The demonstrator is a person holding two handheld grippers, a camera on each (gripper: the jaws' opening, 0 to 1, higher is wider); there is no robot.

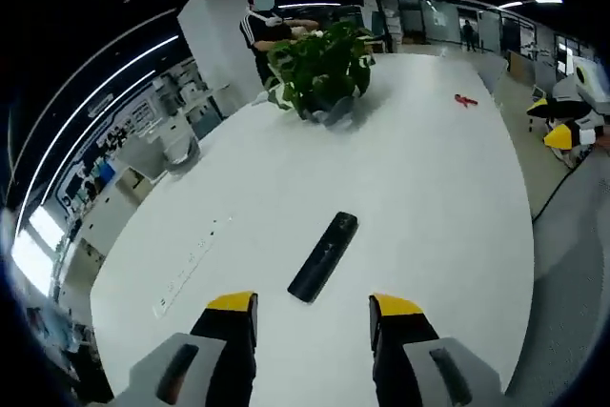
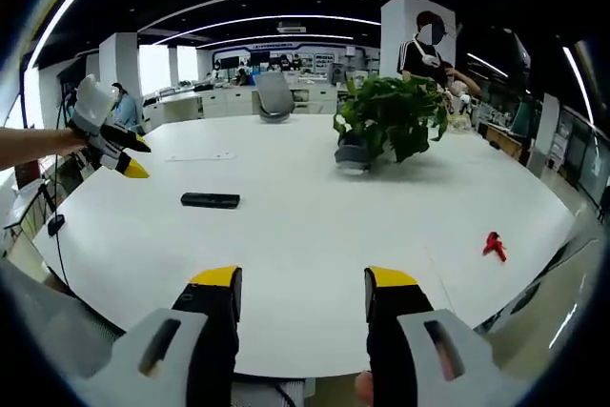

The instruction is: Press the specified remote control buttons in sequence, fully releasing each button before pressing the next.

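Observation:
A black remote control [image 1: 324, 254] lies flat on the white table [image 1: 419, 197], just beyond my left gripper [image 1: 313, 316], whose yellow-tipped jaws stand open and apart from it. In the right gripper view the same remote [image 2: 211, 200] sits far off at the left of the table [image 2: 315, 235]. My right gripper [image 2: 302, 297] hovers open over the table's near edge with nothing between its jaws. A hand holds the left gripper [image 2: 136, 154] beyond the remote at the left. The right gripper [image 1: 548, 121] appears off the table's right edge.
A potted green plant [image 1: 322, 69] [image 2: 391, 126] stands on the table. A small red object [image 1: 464, 100] [image 2: 494, 245] lies near one edge. A white strip [image 1: 191, 269] lies left of the remote. A person [image 2: 429, 50] stands behind the plant, and an office chair [image 2: 274, 97] is beyond the table.

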